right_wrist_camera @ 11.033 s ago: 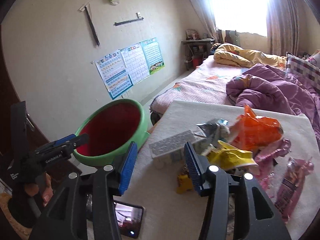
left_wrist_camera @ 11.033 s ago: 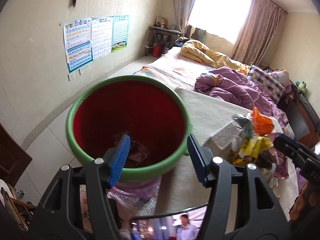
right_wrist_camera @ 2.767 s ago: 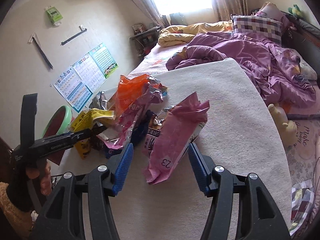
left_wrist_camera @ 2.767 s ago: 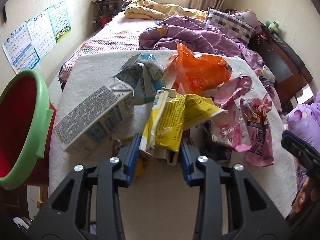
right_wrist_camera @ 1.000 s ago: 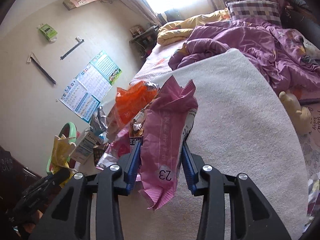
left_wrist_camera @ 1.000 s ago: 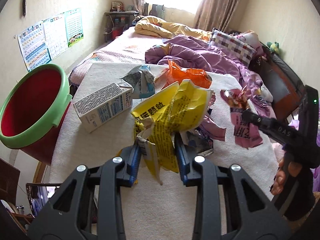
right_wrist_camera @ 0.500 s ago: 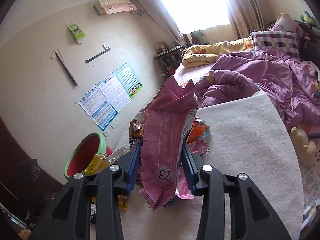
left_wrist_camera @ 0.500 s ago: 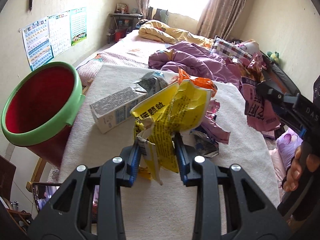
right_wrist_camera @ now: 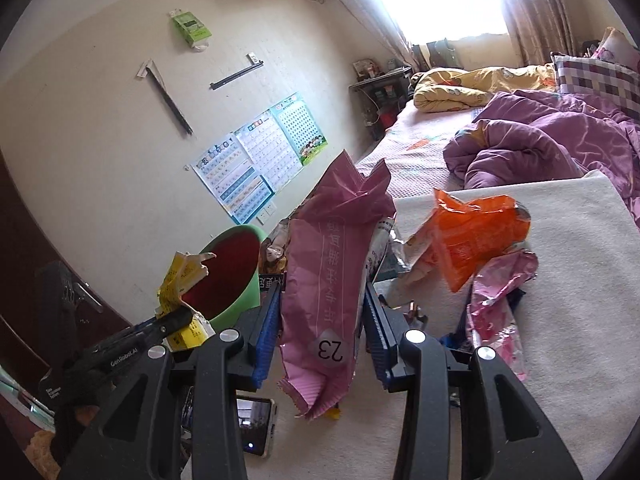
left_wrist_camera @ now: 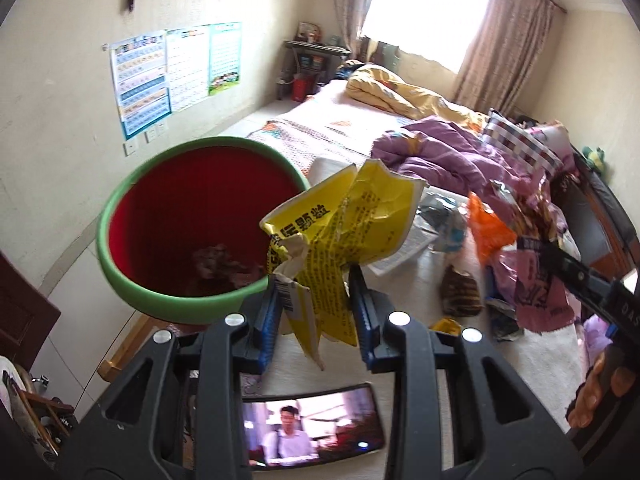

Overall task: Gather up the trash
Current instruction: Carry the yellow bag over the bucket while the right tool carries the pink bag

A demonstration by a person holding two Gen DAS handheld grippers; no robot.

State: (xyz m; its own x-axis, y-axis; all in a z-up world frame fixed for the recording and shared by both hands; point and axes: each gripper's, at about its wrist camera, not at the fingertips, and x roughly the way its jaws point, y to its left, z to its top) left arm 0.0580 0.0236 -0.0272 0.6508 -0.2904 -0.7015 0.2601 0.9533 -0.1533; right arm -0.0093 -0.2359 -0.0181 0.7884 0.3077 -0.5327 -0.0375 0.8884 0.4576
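While your left gripper [left_wrist_camera: 316, 312] clamps a crumpled yellow wrapper [left_wrist_camera: 340, 232] printed with black Chinese characters, your right gripper [right_wrist_camera: 322, 332] pinches a pink wrapper [right_wrist_camera: 332, 272] that carries Chinese text and a round sticker reading "23". From the right wrist view you can read "GenRobot.AI" on the side of the left tool. You hold the yellow wrapper in the air just at the near rim of the bin [left_wrist_camera: 120, 272], a red tub with a thick green lip that stands off the left edge of the table [right_wrist_camera: 568, 300] and already has some dark scraps at its bottom. That table wears a pale, nubby cloth; on it lie an orange wrapper [right_wrist_camera: 476, 240], another pink wrapper [right_wrist_camera: 496, 304], a white carton [left_wrist_camera: 404, 248] and a brown packet [left_wrist_camera: 460, 292], bunched toward the middle. A phone [left_wrist_camera: 316, 432] with a lit screen rests at the near edge under your left tool. Behind the table you see a bed with a purple quilt [right_wrist_camera: 540, 148], a yellow quilt [right_wrist_camera: 480, 84] and a checked pillow [right_wrist_camera: 600, 76], colourful charts [right_wrist_camera: 256, 160] on the cream wall, and a bright curtained window [left_wrist_camera: 432, 4].
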